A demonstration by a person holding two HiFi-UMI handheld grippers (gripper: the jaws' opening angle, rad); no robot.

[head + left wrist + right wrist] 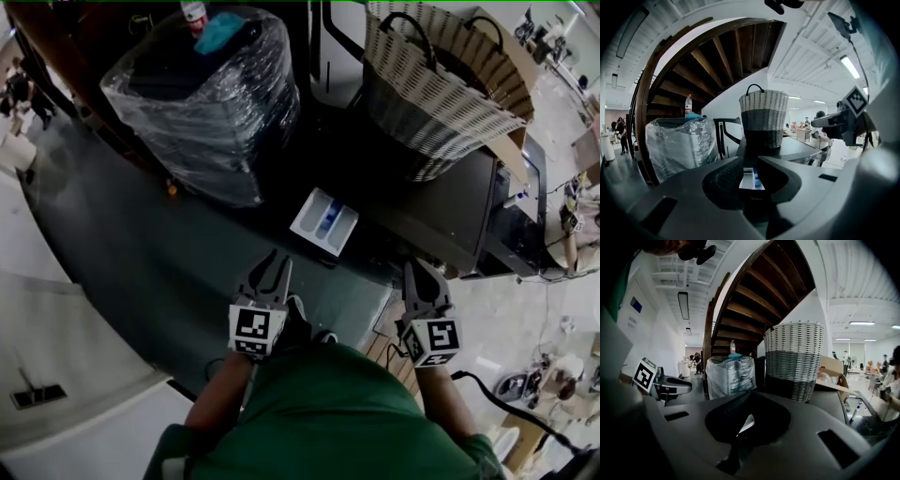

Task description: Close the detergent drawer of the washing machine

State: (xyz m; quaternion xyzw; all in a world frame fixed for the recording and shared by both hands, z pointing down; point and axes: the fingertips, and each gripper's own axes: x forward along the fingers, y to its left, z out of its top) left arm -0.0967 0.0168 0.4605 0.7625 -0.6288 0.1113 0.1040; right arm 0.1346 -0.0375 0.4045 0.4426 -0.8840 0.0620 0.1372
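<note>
The washing machine (441, 211) is dark and carries a woven basket (436, 89) on its top. Its white detergent drawer (323, 222), with blue inside, sticks out of the front toward me. My left gripper (270, 270) hovers just short of the drawer, apart from it, jaws a little open with nothing in them. In the left gripper view the drawer (751, 179) shows through the gap of that gripper (753, 158). My right gripper (420, 274) hangs by the machine's near corner, jaws together and empty. The right gripper view shows only a sliver of the drawer (746, 423).
A bulky load wrapped in clear film (206, 94), with a bottle on top, stands left of the machine under a wooden stair. An open cardboard box (511, 56) sits behind the basket. A black cable (497, 398) runs over the floor at the right. People stand far off.
</note>
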